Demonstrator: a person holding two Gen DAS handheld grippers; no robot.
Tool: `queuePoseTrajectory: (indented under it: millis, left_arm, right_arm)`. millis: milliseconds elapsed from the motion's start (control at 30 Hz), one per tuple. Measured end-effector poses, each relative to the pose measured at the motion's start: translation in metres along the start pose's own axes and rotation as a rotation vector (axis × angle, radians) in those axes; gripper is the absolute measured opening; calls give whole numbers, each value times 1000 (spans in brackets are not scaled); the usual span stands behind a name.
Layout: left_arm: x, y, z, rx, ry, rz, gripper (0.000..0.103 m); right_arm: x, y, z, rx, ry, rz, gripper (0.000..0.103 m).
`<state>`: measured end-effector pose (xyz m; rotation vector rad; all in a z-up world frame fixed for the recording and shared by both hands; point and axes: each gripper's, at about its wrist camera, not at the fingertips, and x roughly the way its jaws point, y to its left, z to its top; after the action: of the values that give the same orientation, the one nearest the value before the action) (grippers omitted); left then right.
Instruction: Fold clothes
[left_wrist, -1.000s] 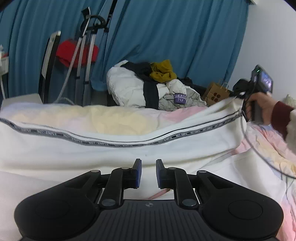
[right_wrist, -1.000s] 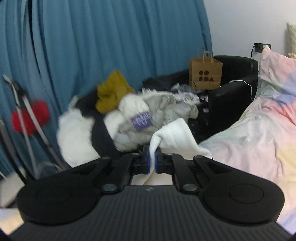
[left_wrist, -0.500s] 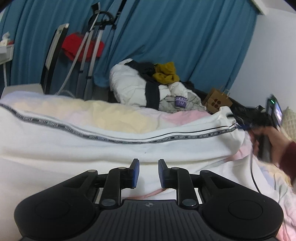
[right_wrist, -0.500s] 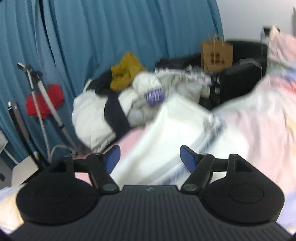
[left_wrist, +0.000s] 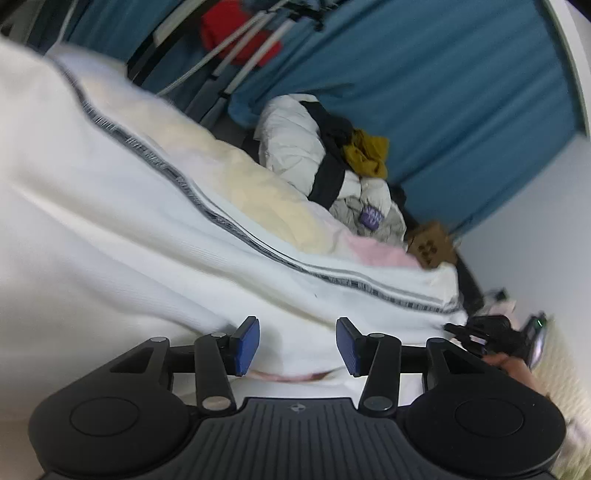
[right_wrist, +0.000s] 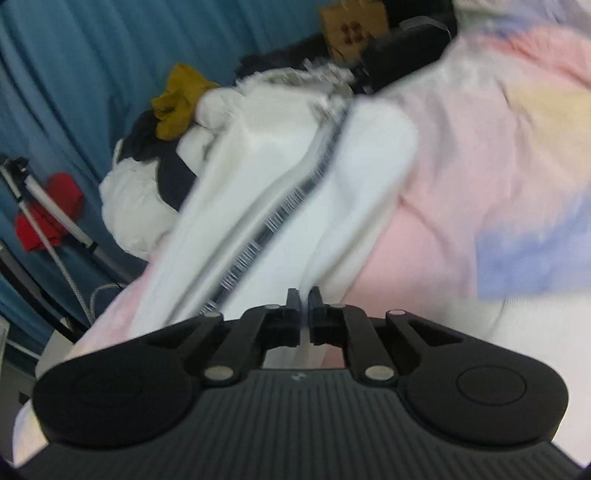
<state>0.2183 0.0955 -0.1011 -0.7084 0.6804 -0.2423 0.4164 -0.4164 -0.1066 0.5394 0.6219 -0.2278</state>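
Fingers of the left gripper stand wide apart over the white garment, nothing between them; the right gripper pinches a thin fold of that garment, which stretches away across the pastel bedding; beyond, a heap of clothes sits before the blue curtain.

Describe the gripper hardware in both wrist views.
Left gripper: matte black ribbed body, two round side housings, silver pivot pins, blue pads. Right gripper: same black ribbed body and silver pins; its pads aren't visible here. No cables or sleeves are visible.
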Motion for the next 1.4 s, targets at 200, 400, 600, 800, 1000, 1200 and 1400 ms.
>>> queuePoseTrajectory:
  millis: [200,400,600,800,1000,1200,1400]
  left_arm:
    - [-11,17,11,-98,-27,-57,51]
    - [-21,29,17,-129,-55,-51,56]
    - [-20,35,23,-128,-49,-5,59]
    - [1,-8,34,185,-21,62,61]
    - [82,-109,26,687,101,-29,68]
    - [179,-204,-29,1066,278,-136,68]
    - [251,-264,-74,1214,344,-190,68]
  right_arm:
    - [-73,-11,17,-10,-197,109,5]
    - [-51,-83,-37,62,-62,-20,6]
    - [-48,-98,-60,100,-73,31,6]
    - [-65,-103,-59,155,-86,94,6]
    - [-70,-112,-60,224,-60,110,8]
    - [-93,-115,-71,256,-51,107,9]
    - [-111,-114,-81,198,-79,87,9]
